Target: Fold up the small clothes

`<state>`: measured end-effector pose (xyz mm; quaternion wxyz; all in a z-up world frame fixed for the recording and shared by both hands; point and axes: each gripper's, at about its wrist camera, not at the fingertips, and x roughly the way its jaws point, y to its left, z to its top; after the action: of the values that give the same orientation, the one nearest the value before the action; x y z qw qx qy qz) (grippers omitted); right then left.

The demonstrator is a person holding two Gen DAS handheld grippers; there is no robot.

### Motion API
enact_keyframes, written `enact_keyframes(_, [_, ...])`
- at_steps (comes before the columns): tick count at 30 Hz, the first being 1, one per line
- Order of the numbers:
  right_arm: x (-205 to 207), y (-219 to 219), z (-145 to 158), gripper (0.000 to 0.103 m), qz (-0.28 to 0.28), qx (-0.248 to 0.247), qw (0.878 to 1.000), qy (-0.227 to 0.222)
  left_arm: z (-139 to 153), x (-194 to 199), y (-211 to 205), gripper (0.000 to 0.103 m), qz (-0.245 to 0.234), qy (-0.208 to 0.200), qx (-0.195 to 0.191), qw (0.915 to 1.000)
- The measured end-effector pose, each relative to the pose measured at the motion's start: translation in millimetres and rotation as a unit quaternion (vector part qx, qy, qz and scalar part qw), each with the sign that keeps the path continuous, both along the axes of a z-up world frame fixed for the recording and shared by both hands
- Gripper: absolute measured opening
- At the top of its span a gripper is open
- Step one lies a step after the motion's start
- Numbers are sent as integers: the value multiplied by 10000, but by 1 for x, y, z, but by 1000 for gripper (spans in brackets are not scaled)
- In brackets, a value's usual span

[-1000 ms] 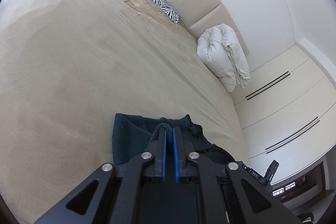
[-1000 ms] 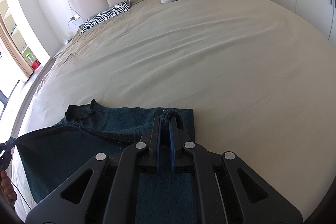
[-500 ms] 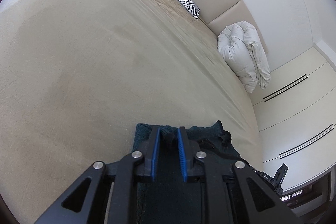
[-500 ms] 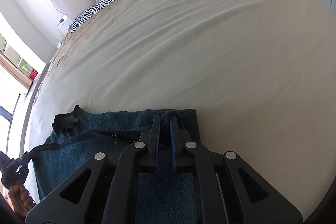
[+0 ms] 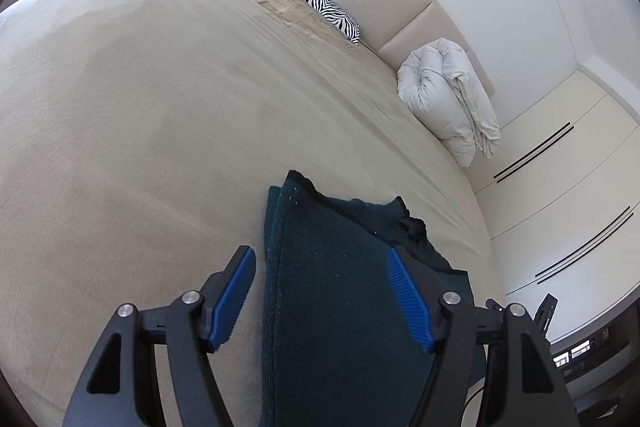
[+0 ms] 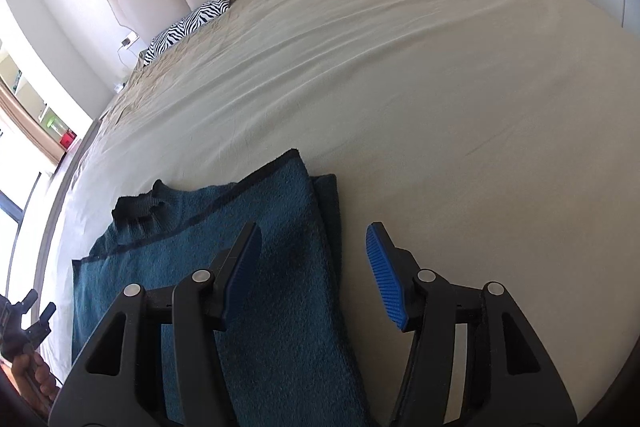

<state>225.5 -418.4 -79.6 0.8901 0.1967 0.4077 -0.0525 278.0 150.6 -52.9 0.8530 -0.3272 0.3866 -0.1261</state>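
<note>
Lying folded, the teal sweater (image 6: 256,267) runs out of frame beneath both spread hand-held grippers (image 5: 320,291) (image 6: 314,267)

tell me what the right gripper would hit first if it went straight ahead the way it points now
Probably the beige bedsheet: the open right gripper points just past the right edge of the folded teal sweater, so it may clip that edge first; depth is unclear.
</note>
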Motion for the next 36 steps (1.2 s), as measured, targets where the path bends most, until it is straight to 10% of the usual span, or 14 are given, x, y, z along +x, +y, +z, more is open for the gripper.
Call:
enact_keyframes(7, [-54, 31, -7, 47, 316, -740, 9965, 208, -18, -54, -16, 70, -156, 157, 112, 9997])
enact_keyframes(16, [-94, 14, -28, 28, 303, -406, 9977, 453, -32, -71, -20, 70, -156, 236, 211, 9994])
enact_keyframes(36, [-115, 17, -19, 5, 298, -568, 9971, 410, -43, -61, -32, 15, -317, 502, 696, 9958])
